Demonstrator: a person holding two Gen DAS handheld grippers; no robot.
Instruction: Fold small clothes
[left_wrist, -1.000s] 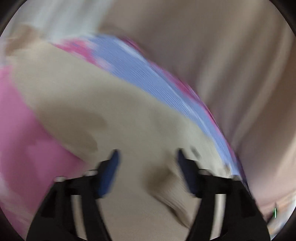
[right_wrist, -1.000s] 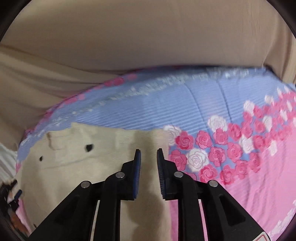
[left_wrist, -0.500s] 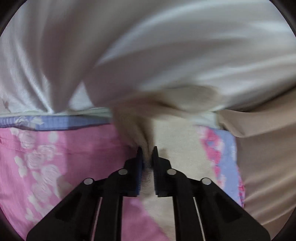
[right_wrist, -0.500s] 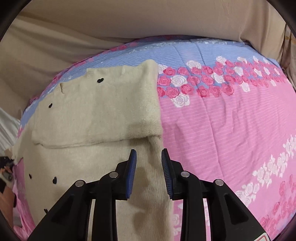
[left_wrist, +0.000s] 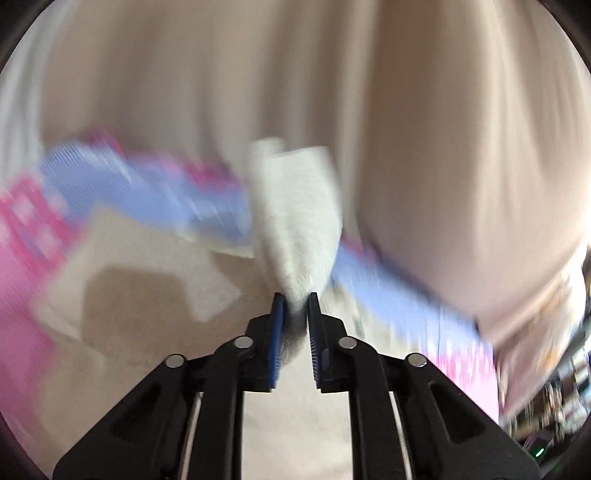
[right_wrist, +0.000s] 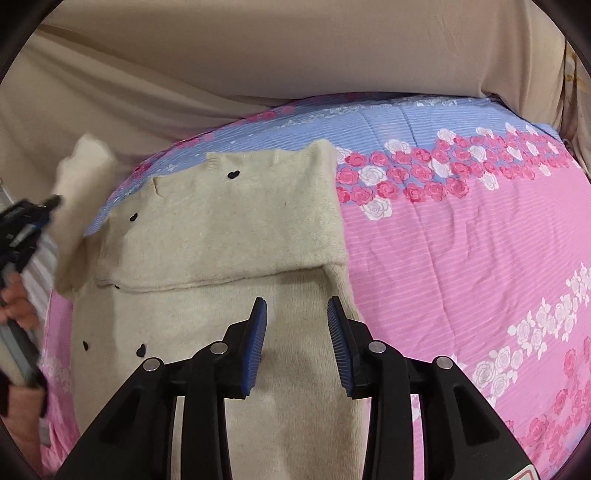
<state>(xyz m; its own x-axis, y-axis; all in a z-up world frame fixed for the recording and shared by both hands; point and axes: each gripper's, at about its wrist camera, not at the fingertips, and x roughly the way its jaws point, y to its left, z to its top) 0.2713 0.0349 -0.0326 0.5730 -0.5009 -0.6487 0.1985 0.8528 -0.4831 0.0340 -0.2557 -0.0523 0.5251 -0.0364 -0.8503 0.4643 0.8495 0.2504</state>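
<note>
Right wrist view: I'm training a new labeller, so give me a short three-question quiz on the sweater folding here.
1. True or false: the right hand-held gripper grips the sweater.
2. What does the left hand-held gripper hold: A sleeve, B bedspread, C nothing?
3. What colour are the sweater's small hearts?

Key: 1 false, its jaws are opening above the cloth; 2 A; 3 black.
</note>
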